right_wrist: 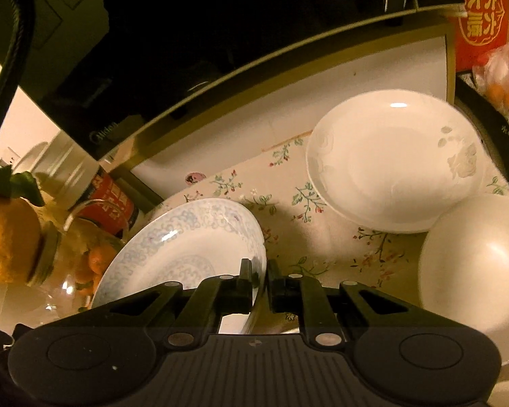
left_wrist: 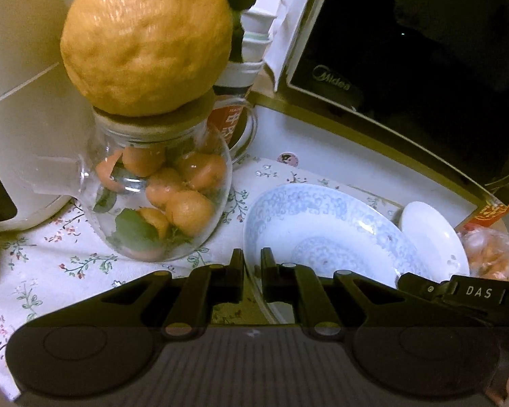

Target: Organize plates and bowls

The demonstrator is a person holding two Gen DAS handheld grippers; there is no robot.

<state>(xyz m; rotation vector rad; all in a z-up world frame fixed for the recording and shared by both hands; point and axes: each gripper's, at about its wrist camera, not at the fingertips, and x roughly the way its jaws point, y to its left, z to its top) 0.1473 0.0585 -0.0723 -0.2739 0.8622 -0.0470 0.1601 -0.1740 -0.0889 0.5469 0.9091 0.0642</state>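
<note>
A blue-patterned plate point(left_wrist: 322, 230) is held tilted above the floral cloth point(left_wrist: 51, 244). My left gripper point(left_wrist: 252, 264) is shut on its near left rim. The same blue-patterned plate point(right_wrist: 186, 247) shows in the right wrist view, where my right gripper point(right_wrist: 259, 274) is shut on its right rim. The right gripper's body point(left_wrist: 458, 291) also shows at the plate's right side in the left wrist view. A white plate point(right_wrist: 390, 162) with a faint flower print lies on the cloth beyond it. A white bowl point(right_wrist: 475, 264) sits at the right.
A glass jar of small oranges point(left_wrist: 159, 203) with a large yellow citrus fruit point(left_wrist: 146, 40) on its lid stands left of the plate. A black microwave point(left_wrist: 407, 51) fills the back. A red tin point(right_wrist: 112, 200), a red box point(right_wrist: 482, 17) and a bag of oranges point(left_wrist: 492, 251) crowd the edges.
</note>
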